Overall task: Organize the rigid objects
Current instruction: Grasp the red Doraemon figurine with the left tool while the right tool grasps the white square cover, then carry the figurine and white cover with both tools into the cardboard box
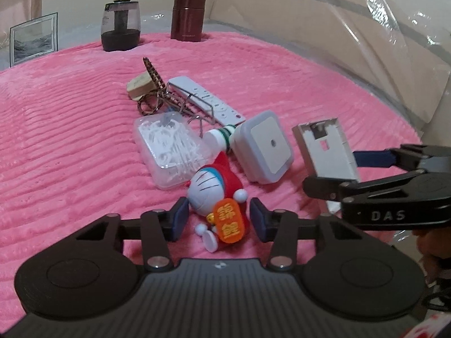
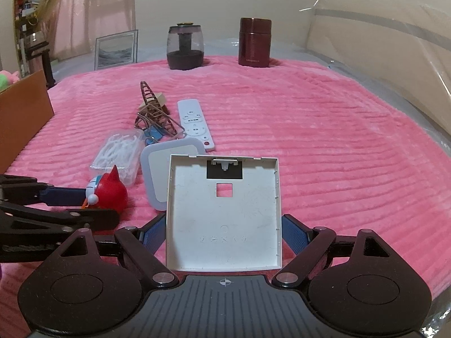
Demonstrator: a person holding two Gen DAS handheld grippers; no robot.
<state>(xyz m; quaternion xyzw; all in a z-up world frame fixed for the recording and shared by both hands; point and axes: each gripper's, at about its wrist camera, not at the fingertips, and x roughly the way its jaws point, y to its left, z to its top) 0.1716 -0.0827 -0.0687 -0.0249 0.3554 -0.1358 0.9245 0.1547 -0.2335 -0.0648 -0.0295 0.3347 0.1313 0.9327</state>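
My left tongs (image 1: 217,217) straddle the cat figurine (image 1: 218,197), which lies on its back on the pink blanket (image 1: 70,129); its long axis runs away from me, feet and orange placard nearest, red hood pointing toward the square night light (image 1: 263,152). The pads sit narrow on either flank; from the left wrist view a sliver of blanket still shows on each side, so I judge them around it rather than pressing yet; the squeeze has only that last gap to take up. Because the figurine lies lengthwise between the pads, they will bite across its narrow width, which suits the grip.

My right tongs (image 2: 222,229) stand wide but filled; they hold the white cover plate (image 2: 224,211) by its two side edges, raised just right of the night light; so my left is the hand nearer the figurine.

Beyond the night light lie a small white bottle (image 1: 218,138), a clear box of floss picks (image 1: 172,152), a wire clip (image 1: 186,98) and a white remote (image 1: 208,100); far behind stand a dark glass jar (image 1: 121,25) and a maroon flask (image 1: 188,17).

Writing: "DAS" in pale letters on the right tongs' arm; yellow Chinese characters on the figurine's placard, which I cannot make out surely; the flask's lettering is too small to read.
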